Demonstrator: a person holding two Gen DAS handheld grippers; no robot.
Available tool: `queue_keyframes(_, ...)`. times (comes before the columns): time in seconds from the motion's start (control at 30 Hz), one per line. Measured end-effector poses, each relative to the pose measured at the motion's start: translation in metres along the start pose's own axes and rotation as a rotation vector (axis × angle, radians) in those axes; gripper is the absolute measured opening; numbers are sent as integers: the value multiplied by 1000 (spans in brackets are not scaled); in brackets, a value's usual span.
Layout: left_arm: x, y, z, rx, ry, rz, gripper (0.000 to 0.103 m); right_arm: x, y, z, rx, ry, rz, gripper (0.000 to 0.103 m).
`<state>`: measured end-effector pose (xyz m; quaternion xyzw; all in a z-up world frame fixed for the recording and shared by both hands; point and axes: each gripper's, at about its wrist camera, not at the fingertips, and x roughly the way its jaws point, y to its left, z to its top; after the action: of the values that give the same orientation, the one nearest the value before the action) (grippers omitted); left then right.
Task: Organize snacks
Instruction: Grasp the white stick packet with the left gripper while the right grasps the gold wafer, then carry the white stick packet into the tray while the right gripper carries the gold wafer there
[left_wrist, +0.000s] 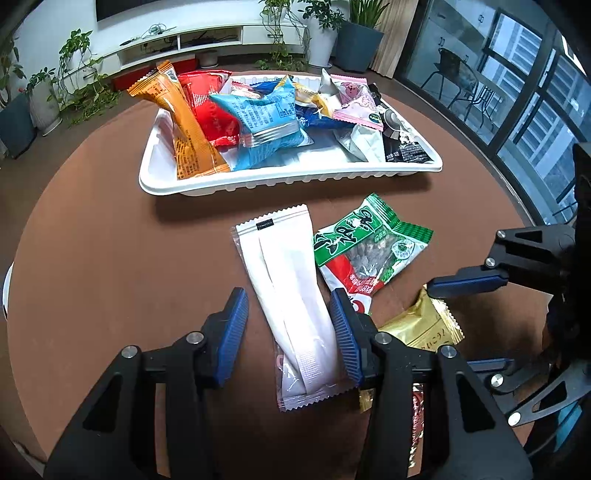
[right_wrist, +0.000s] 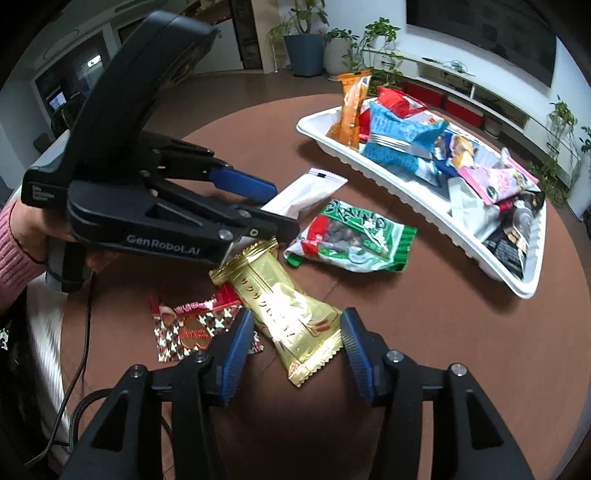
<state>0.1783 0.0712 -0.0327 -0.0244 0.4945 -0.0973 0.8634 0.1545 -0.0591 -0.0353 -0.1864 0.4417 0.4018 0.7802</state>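
A white snack packet (left_wrist: 288, 280) lies on the brown table between the blue pads of my left gripper (left_wrist: 290, 332). The right pad is at its edge and the left pad stands clear, so the gripper is open. My right gripper (right_wrist: 297, 347) is open astride a gold packet (right_wrist: 288, 306), with neither pad pressing on it. In the right wrist view, my left gripper (right_wrist: 282, 206) hovers over the white packet (right_wrist: 310, 188). A green packet (left_wrist: 373, 243) lies beside the white one. A red and silver packet (right_wrist: 192, 325) lies partly under the gold one. The white tray (left_wrist: 288, 182) holds several snack bags.
The tray (right_wrist: 391, 181) stands at the far side of the round table. A hand in a pink sleeve (right_wrist: 18, 240) holds the left gripper, and a black cable (right_wrist: 79, 373) hangs at the near table edge. Plants and a low white cabinet stand beyond the table.
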Motion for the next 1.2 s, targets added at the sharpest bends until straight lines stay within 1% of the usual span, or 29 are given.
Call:
queue_keyframes(0.23,1,0,0,2,-1,0,44,5,6,13,-89,25,-30,56)
queue_keyframes(0.37,0,1,1,8,-1,3,44,9,13,20,-145,45,-31,56)
queue_keyframes(0.5,0,0,0,12,-3,4,44,20,19,24,-179,73,-11,57)
queue_keyframes(0.6,1,-1,0,16,-8,6,44,27,16,25,-152,80,24,57)
queue_keyframes(0.7,2,-3,1,35,-14,13,44,26,15,24,-132,68,22,54)
queue_keyframes(0.73,2,-4,1,48,-17,18,43,25,15,23,-127,65,15,50)
queue_keyframes(0.8,3,-7,-1,68,-26,40,35,21,16,19,-113,60,10,43)
queue_keyframes(0.83,4,-8,-1,78,-32,53,33,20,15,18,-106,58,7,37)
queue_keyframes(0.87,4,-9,-1,89,-35,63,31,19,15,17,-100,55,2,35)
queue_keyframes(1.0,4,-12,-2,111,-44,70,22,16,15,11,-65,40,4,34)
queue_keyframes(1.07,4,-12,-2,116,-45,68,21,13,12,8,-38,30,16,34)
queue_keyframes(1.2,2,-10,-3,108,-48,55,20,9,3,-2,35,4,72,34)
